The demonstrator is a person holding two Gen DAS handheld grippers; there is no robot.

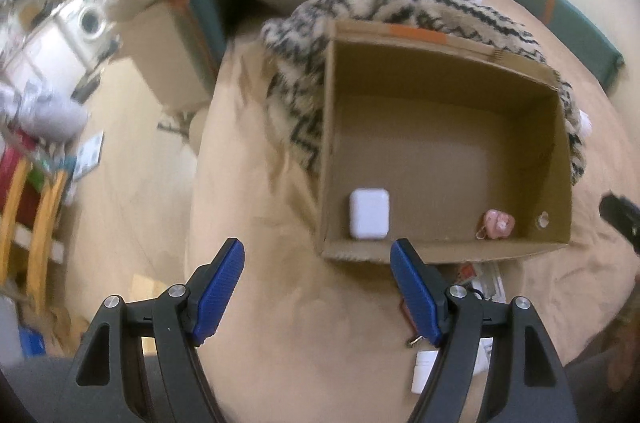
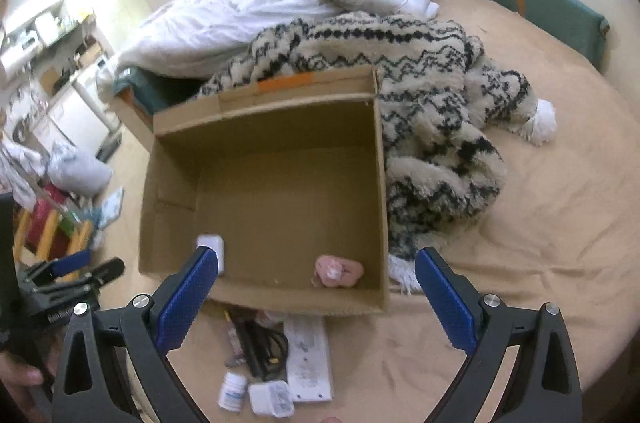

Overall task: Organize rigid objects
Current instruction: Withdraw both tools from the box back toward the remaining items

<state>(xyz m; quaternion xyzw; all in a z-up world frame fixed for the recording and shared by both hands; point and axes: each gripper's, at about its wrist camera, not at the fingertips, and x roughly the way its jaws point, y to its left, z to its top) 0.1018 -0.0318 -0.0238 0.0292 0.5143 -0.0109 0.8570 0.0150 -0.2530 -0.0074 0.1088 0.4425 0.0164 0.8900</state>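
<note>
Both tools, left [image 1: 316, 255] and right [image 2: 316, 263], spread, empty; next pick: white bottle [image 2: 233, 391] at 6 o'clock of box [image 2: 280, 303].

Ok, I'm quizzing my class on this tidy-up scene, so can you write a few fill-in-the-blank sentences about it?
1. The white case lies inside the ____.
2. The small toy in the box is ____ in colour.
3. The bottle lies ____ the box.
4. Between the right gripper fingers there is ____ held.

Missing words: box; pink; outside; nothing
</note>
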